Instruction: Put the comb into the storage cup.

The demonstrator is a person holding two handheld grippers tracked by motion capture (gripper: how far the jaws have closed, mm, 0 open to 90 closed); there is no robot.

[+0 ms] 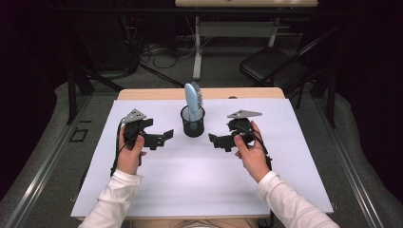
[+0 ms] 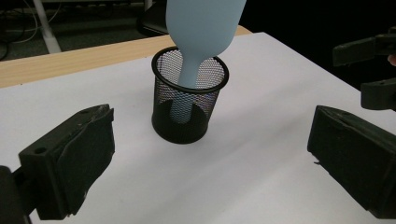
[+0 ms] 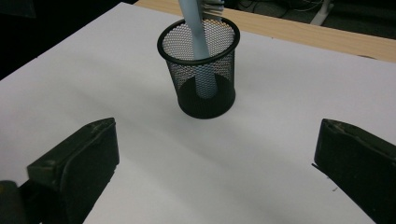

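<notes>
On the white sheet (image 1: 199,180), left to right: left gripper (image 1: 161,138), jaws spread, holding nothing; black mesh cup (image 1: 192,122) at centre, pale blue brush (image 1: 192,100) standing handle-down inside; right gripper (image 1: 217,140), jaws spread, holding nothing, beside the cup.

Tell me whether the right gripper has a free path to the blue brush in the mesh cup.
Probably yes. The right gripper is open, aimed at the mesh cup, with bare white table cover between; the blue brush sticks out above the rim.

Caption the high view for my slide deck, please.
Two open grippers flank a mesh cup holding a blue brush.
</notes>
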